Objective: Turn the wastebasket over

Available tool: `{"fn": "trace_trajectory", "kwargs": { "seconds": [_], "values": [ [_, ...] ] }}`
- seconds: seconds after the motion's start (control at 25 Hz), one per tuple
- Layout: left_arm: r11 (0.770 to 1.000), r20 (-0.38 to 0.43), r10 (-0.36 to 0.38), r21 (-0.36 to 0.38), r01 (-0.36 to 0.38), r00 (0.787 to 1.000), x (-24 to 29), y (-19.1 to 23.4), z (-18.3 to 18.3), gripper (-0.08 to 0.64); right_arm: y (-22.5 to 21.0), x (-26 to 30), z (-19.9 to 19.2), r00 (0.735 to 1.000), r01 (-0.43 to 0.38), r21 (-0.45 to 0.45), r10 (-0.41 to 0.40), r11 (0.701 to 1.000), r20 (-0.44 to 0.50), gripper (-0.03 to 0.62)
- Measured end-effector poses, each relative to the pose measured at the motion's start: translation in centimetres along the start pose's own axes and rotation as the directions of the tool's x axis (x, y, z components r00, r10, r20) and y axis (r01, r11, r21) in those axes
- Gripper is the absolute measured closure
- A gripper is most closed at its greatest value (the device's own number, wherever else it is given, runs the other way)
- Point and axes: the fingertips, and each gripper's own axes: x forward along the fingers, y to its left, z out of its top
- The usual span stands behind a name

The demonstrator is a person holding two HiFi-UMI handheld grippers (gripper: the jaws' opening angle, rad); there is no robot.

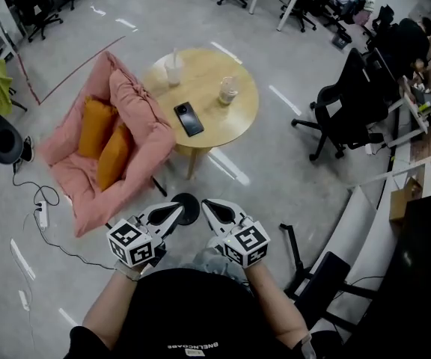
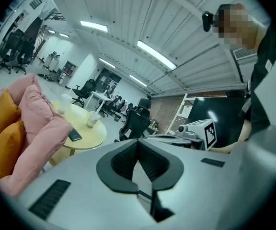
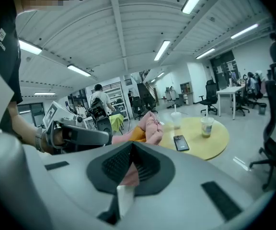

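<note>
Closest to the lens we see a black shirt [image 1: 193, 313] filling the bottom middle of the head view, with two bare forearms reaching up out of it. Each hand carries one pair of tongs. We find the left gripper [image 1: 176, 211] just left of centre and the right gripper [image 1: 209, 206] just right of it, their tips turned toward each other and near but apart. Both pairs of tongs are pressed narrow: in each gripper view the dark ribbed pads meet along a line and nothing sits between them.

Between and just behind the two tips, low in the frame, we make out a dark round shape on the grey floor [image 1: 290, 155], which we take for the wastebasket [image 1: 191, 205]. Only part of it shows, and we cannot tell which end is up. Neither gripper touches it.

Above it, in the middle of the frame, stands a round wooden table [image 1: 238, 118] bearing a phone [image 1: 188, 118] and two plastic cups, one [image 1: 173, 72] near the far rim and one [image 1: 227, 90] to its right. Touching the table's left side is a pink lounge chair [image 1: 144, 137] holding two orange cushions [image 1: 96, 126]. We see a black office chair [image 1: 346, 103] at the right and a power strip [image 1: 42, 215] at the left edge.
</note>
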Motion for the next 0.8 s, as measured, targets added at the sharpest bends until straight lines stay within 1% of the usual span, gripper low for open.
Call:
{"fn": "trace_trajectory", "kwargs": {
  "seconds": [0.12, 0.28, 0.4, 0.52, 0.72, 0.8],
  "values": [
    [0.999, 0.028, -0.026, 0.026, 0.026, 0.999, -0.5, -0.6, 1.2, 0.548, 0.4, -0.2, 0.3, 1.0, 0.005, -0.005, -0.005, 1.0, 0.007, 0.583],
    [0.998, 0.026, -0.039, 0.048, 0.037, 0.999, -0.8, -0.7, 1.8, 0.548, 0.3, -0.4, 0.5, 1.0, 0.011, 0.002, -0.011, 1.0, 0.015, 0.583],
    [0.999, 0.027, -0.028, 0.043, 0.027, 0.999, -1.0, -0.2, 1.9, 0.548, 0.3, -0.4, 0.4, 1.0, 0.023, -0.023, -0.023, 0.999, 0.001, 0.583],
    [0.999, 0.034, -0.019, 0.028, 0.018, 0.999, -1.2, 0.3, 2.1, 0.548, 0.3, -0.3, 0.3, 1.0, 0.027, -0.024, -0.027, 0.999, 0.0, 0.583],
    [0.998, 0.019, -0.023, 0.053, 0.022, 1.0, -1.3, 0.3, 2.4, 0.548, 0.2, -0.2, 0.6, 0.999, 0.035, -0.024, -0.035, 0.999, 0.001, 0.583],
    [0.998, 0.022, -0.035, 0.051, 0.033, 0.999, -1.3, 0.3, 2.6, 0.548, 0.0, -0.1, 0.7, 0.999, 0.039, -0.028, -0.039, 0.999, 0.0, 0.583]
  ]
}}
